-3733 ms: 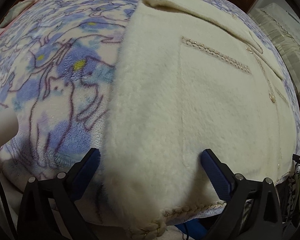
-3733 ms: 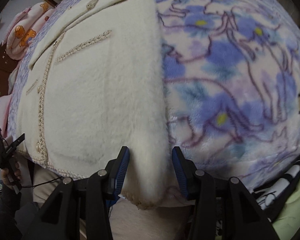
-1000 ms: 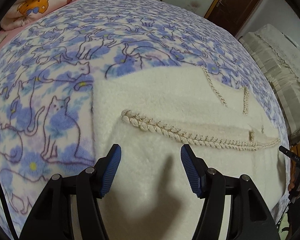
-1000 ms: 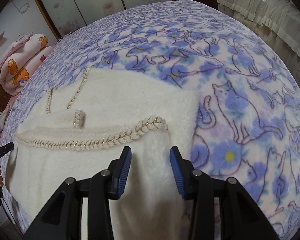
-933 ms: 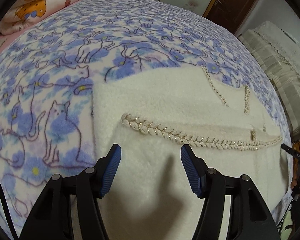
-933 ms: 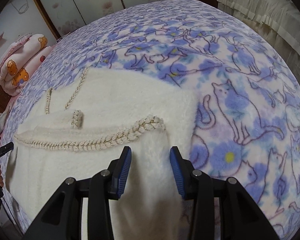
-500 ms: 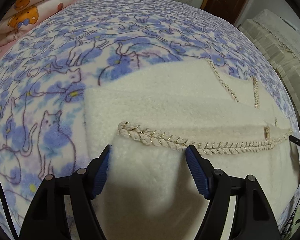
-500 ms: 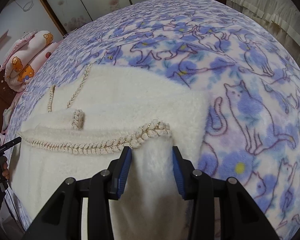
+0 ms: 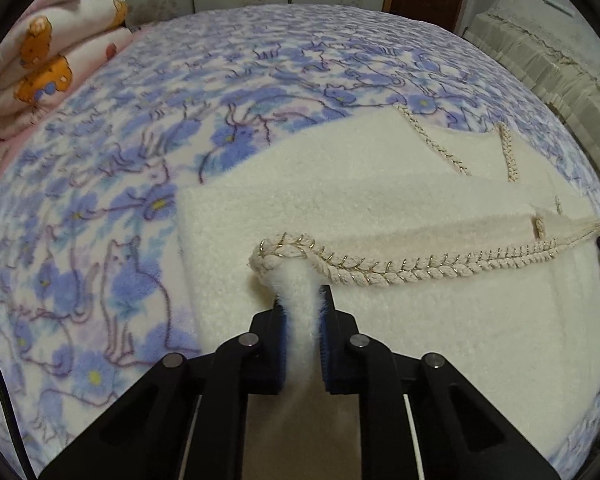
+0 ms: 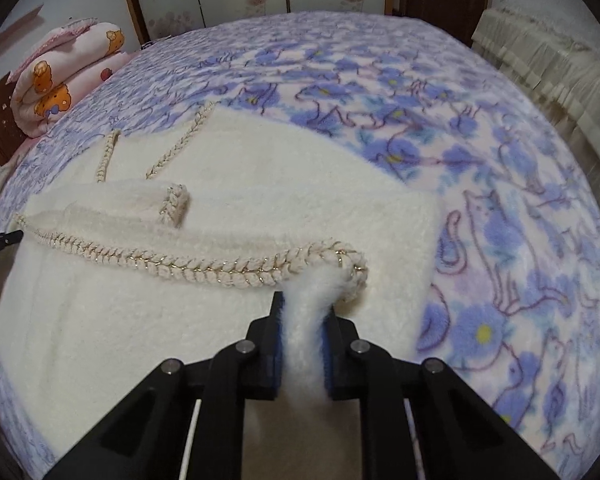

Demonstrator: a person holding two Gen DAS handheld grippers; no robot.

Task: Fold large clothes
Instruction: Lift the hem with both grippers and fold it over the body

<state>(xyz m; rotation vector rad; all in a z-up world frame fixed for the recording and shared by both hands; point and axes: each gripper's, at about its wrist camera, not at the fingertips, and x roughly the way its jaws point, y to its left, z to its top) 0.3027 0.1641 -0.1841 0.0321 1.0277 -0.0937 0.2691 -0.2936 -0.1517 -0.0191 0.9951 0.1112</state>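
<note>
A cream fleece coat (image 9: 440,320) with braided trim lies folded on the bed; its braided hem (image 9: 400,266) runs across the upper layer. My left gripper (image 9: 302,312) is shut on the hem's left corner. In the right wrist view the same coat (image 10: 140,320) lies spread, with the braided hem (image 10: 204,268) across it. My right gripper (image 10: 302,314) is shut on the hem's right corner. Both gripped corners are bunched between the blue pads and lifted slightly off the lower layer. The tip of the other gripper (image 10: 0,240) shows at the left edge.
The bed is covered by a blue and white cat-print blanket (image 9: 100,220). A rolled pink quilt with bear prints (image 9: 40,68) lies at the far left corner. A cream-covered piece of furniture (image 10: 548,60) stands to the right. Wardrobe doors and a brown door are behind the bed.
Both grippers were open over the folded hem; now both have shut on its corners. The views have tilted up a little, showing more of the room.
</note>
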